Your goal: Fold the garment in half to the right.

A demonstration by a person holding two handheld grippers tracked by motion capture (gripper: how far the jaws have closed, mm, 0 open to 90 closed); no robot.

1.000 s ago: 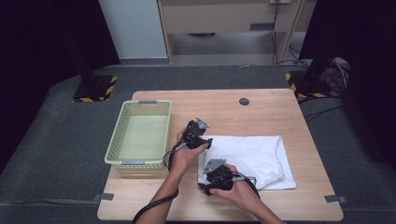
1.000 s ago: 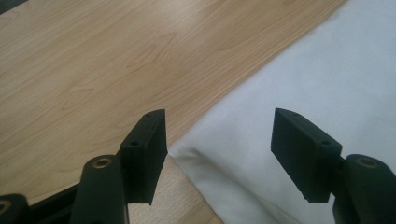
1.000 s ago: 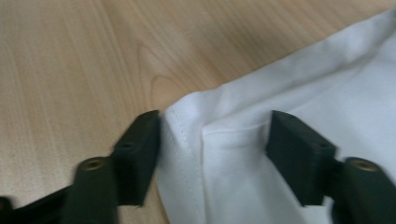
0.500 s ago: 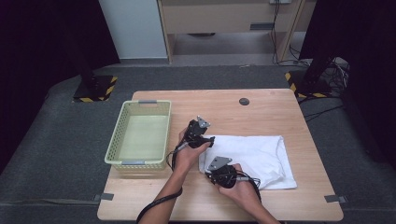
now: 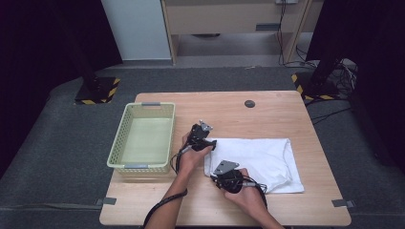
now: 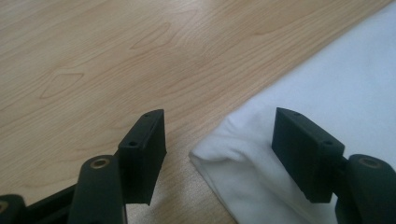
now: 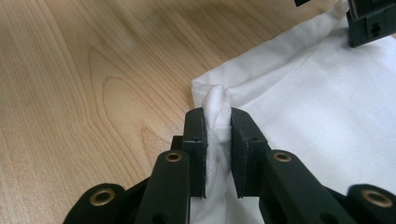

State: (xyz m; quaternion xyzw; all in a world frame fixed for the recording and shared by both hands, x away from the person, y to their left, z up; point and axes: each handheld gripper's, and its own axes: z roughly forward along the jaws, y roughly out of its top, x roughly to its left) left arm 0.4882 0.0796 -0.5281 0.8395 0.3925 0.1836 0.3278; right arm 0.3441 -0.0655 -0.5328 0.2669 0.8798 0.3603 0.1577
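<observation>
- A white garment (image 5: 255, 162) lies flat on the tabletop (image 5: 229, 107), spread to the right of a pale green basket (image 5: 143, 138) that sits near the tabletop's left edge.
- The right hand-held gripper (image 7: 217, 135) is clamped on the near left corner of the garment; in the right gripper view a bunched fold of white cloth is squeezed between its two black pads, with the cloth puckered just above them. Its jaws have just been closing, and the cloth is now between them.
- The left hand-held gripper (image 6: 217, 149) has its jaws apart, straddling the far left corner of the garment. In the left gripper view one pad (image 6: 142, 149) sits over bare wood and the other (image 6: 306, 149) over the cloth, with the folded corner lying between them and no pad pressing on it.
- In the high view both grippers sit along the garment's left edge, the left one (image 5: 203, 138) farther from the person, the right one (image 5: 228, 175) nearer.
- The step in hand looks like taking hold of the two left corners, probably to fold or lift the garment; one corner is secured, the other not yet.
- The next move calls for the left jaws to settle lower around the corner and close on all its layers, before both hands lift together.
</observation>
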